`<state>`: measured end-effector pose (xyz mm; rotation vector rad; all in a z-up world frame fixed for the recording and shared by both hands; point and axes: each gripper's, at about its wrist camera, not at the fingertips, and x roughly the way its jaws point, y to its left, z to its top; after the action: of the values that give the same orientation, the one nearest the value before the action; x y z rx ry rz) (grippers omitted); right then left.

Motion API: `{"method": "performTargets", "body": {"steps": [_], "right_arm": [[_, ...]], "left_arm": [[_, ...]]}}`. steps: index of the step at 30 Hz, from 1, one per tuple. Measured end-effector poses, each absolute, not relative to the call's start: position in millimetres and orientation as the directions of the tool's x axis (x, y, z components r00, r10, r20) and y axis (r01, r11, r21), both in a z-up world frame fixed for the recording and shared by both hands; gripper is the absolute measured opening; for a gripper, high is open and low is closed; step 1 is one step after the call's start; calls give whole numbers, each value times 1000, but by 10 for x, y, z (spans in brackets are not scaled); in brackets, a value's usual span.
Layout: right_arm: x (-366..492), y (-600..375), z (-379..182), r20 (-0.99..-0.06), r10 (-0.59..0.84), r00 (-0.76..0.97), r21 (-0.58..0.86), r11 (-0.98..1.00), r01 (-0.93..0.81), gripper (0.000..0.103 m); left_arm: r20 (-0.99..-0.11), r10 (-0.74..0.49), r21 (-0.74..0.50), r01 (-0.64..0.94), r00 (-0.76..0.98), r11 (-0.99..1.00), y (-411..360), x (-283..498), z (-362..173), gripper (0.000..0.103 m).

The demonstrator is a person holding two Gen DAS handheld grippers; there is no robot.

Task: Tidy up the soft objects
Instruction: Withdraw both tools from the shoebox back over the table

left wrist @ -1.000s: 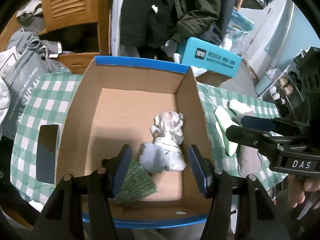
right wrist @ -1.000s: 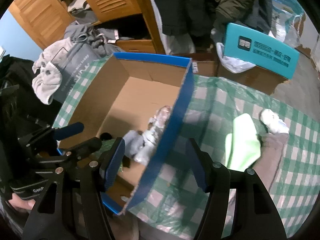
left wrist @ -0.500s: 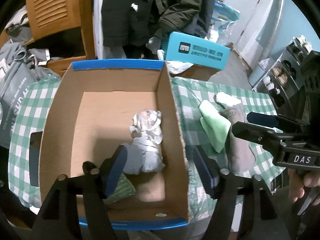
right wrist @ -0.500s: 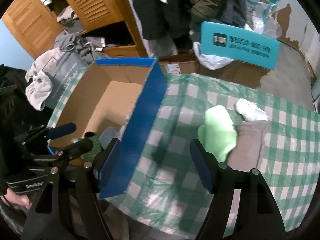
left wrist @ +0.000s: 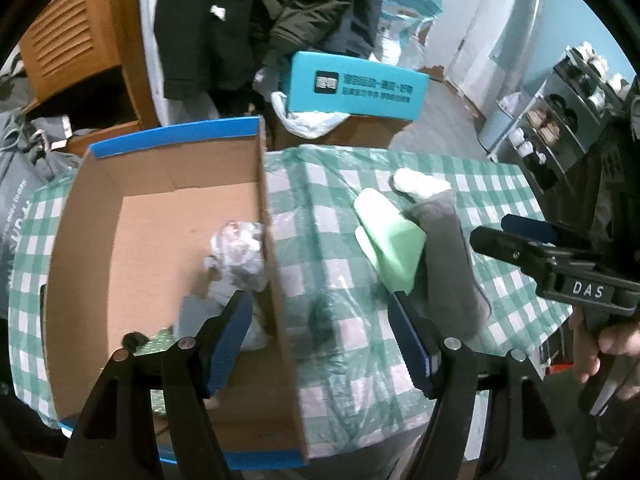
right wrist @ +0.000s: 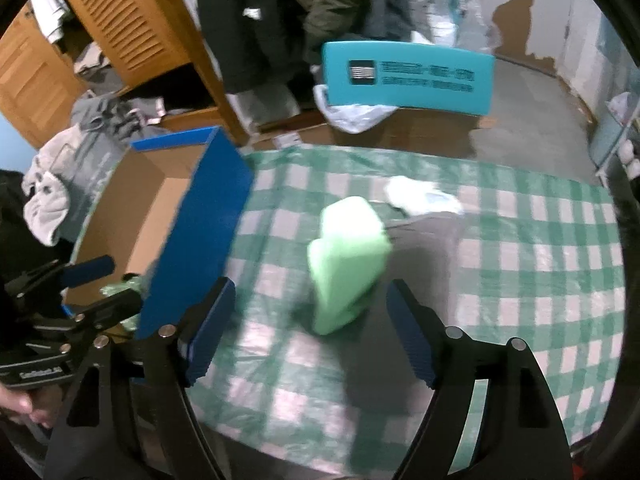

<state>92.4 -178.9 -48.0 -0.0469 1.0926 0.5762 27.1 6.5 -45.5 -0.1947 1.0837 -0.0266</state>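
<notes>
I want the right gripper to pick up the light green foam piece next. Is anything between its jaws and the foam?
Nothing visible. The right gripper is open and empty, and the green foam piece lies just ahead of it on the checked tablecloth, with only bare cloth between. The cardboard box stands off to the side.

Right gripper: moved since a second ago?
Yes. The right gripper went from straddling the blue-edged cardboard box wall rightward to the light green foam piece, jaws just opening, empty.
</notes>
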Motion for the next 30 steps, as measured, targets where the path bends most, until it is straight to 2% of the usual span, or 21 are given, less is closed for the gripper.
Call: {"method": "performTargets", "body": {"steps": [18,30], "right_arm": [[1139,-2577,-722,-861,367,352,253,910,-329,79],[1263,-2531,-1139,-897,336,287,247,920,-303,80]], "left_arm": [[-899,-143,-152,11,413,988,-502,540,-625,72],[-923,-108,-103,34,368,994,-761,769,-988,72]]}}
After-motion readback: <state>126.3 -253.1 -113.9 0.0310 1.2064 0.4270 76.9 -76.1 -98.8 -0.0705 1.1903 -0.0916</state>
